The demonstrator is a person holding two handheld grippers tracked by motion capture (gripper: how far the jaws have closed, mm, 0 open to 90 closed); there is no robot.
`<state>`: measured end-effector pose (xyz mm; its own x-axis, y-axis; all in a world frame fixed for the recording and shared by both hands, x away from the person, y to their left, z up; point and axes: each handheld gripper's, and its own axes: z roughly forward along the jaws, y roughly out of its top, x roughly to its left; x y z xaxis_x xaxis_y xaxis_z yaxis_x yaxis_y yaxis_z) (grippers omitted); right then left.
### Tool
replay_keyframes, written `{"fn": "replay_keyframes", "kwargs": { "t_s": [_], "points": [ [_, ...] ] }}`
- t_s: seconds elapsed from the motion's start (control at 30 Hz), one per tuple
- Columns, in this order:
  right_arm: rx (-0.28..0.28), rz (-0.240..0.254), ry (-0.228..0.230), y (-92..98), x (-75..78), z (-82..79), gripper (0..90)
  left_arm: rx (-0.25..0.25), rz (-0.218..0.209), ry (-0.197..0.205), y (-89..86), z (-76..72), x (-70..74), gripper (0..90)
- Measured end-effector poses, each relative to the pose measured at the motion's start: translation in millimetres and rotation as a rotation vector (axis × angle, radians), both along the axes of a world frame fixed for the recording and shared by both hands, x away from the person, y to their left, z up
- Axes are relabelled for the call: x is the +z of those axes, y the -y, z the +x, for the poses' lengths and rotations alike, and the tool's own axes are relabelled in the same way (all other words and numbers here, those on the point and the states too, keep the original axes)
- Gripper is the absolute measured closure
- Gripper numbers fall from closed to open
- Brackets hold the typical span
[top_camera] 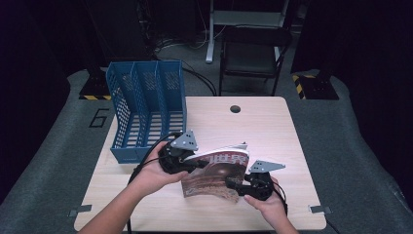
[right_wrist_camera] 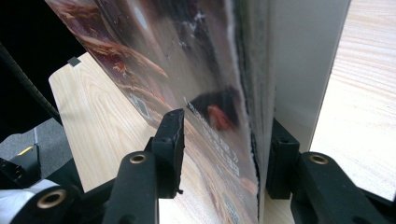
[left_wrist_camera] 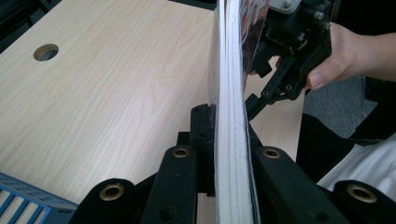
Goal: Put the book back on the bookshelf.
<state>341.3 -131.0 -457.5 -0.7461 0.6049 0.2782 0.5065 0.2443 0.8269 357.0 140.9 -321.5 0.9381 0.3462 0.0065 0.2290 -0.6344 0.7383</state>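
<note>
Two grippers share one magazine (top_camera: 216, 173), held up on edge above the near half of the desk (top_camera: 272, 126), just in front of the blue file rack (top_camera: 146, 109) that stands at the far left corner; left gripper (top_camera: 195, 163) clamps the magazine's left edge, its jaws pressed tight on the page block as the left gripper view shows (left_wrist_camera: 231, 140); right gripper (top_camera: 233, 184) stands at the near right edge, its jaws about half apart around the pages, one pad touching the back cover and the other standing clear of the glossy front (right_wrist_camera: 205, 93), so it steadies more than it grips. Step in hand, by judgement: carrying the magazine upright to a slot of the rack; done well, the left clamp keeps the spine side firm, the right jaws close fully before any lift so the loose pages do not fan or sag, and both hands travel together, keeping the magazine vertical and parallel to the rack's dividers before lowering it. Surface: pale wood-grain desk with a round cable hole (top_camera: 235, 108) near the far edge; grey carpet below. Room: dark, with a black chair (top_camera: 253, 56) beyond the far edge, floor cables, and yellow-black striped markings (top_camera: 299, 85) on low bases.
</note>
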Motion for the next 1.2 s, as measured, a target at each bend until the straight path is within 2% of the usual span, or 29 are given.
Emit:
{"fn": "replay_keyframes", "kwargs": {
  "t_s": [0.27, 0.43, 0.5, 0.53, 0.67, 0.7, 0.8, 0.87, 0.97, 1.0, 1.07, 1.13, 1.2],
  "points": [
    [0.005, 0.005, -0.01, -1.7, 0.6, -1.5, 57.2, -0.007, 0.013, -0.011, 0.8, 1.5, 1.2, 83.6],
    [0.014, 0.0, -0.001, -2.8, 0.2, -0.8, 57.3, -0.024, 0.051, -0.023, 2.7, 2.8, 4.6, 83.5],
    [0.014, -0.001, -0.002, -2.9, 0.2, -0.8, 57.3, -0.016, 0.051, -0.02, 3.5, 3.4, 4.6, 83.1],
    [0.014, -0.001, -0.002, -2.9, 0.2, -0.8, 57.3, -0.024, 0.049, -0.032, 3.5, 4.2, 5.0, 83.1],
    [0.014, 0.0, -0.007, -3.2, 0.1, -1.2, 57.3, -0.002, 0.059, -0.043, 4.0, 5.9, 5.6, 82.1],
    [0.013, 0.0, -0.005, -3.3, 0.0, -1.2, 57.3, -0.012, 0.063, -0.051, 4.3, 6.1, 5.7, 81.3],
    [0.012, -0.001, -0.022, -3.4, 0.4, -1.8, 57.4, -0.021, 0.086, -0.044, 6.7, 7.1, 5.1, 79.0],
    [0.013, -0.001, -0.022, -3.6, 0.2, -1.7, 57.4, -0.029, 0.099, -0.023, 8.8, 6.4, 5.1, 78.8],
    [0.012, 0.0, -0.023, -3.8, 0.0, -1.7, 57.4, -0.036, 0.127, -0.025, 11.7, 6.1, 6.7, 78.9],
    [0.016, 0.002, -0.019, -3.7, -0.2, -1.2, 57.5, -0.039, 0.133, -0.014, 11.9, 6.1, 6.7, 78.5],
    [0.016, 0.002, -0.022, -3.7, -0.2, -1.4, 57.5, -0.035, 0.136, -0.001, 12.3, 6.0, 7.3, 77.9],
    [0.018, 0.003, -0.019, -3.5, -0.5, -1.2, 57.4, -0.044, 0.137, -0.017, 12.3, 7.6, 7.5, 77.9],
    [0.019, -0.001, -0.026, -3.4, -0.6, -1.3, 57.4, -0.045, 0.146, -0.007, 13.2, 7.7, 7.3, 78.1]
  ]
}}
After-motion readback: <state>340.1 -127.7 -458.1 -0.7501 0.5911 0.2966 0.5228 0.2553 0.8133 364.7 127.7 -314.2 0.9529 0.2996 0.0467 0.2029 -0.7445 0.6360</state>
